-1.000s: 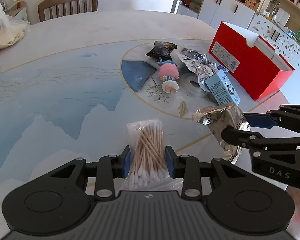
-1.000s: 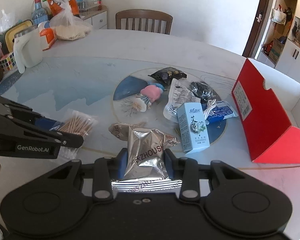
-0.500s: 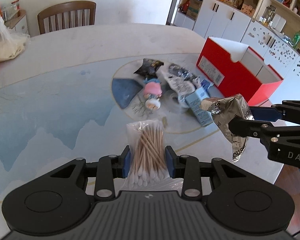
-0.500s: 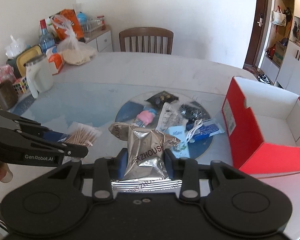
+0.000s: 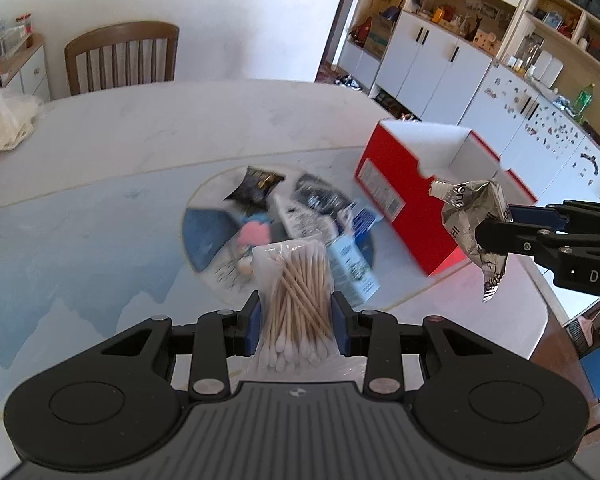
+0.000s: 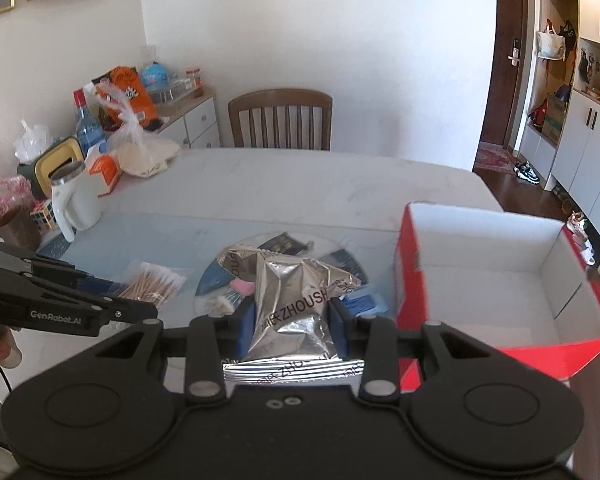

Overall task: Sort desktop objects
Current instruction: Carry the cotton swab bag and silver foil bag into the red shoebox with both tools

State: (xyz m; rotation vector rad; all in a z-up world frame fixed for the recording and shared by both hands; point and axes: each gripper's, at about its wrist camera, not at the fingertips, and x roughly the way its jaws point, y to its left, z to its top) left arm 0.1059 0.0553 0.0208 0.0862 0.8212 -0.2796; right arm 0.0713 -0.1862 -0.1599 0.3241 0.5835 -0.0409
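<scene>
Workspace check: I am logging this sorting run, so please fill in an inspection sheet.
Surface: table, pale top with blue mountain print.
Job's things: cotton swab bag and silver foil packet held; red box open, inside white and bare.
Clutter: snack packets, pink toy, blue carton on the round inlay.
Grippers: left tool and right tool both shut on loads.
Cables: nothing seen.
Surroundings: chair, white cabinets.

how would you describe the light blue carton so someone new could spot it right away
Find the open red box on the table, then the round blue-and-white inlay beside it, covered in small items. The light blue carton lies at the near edge of that pile, the only rigid rectangular box among soft packets and a pink toy.
</scene>
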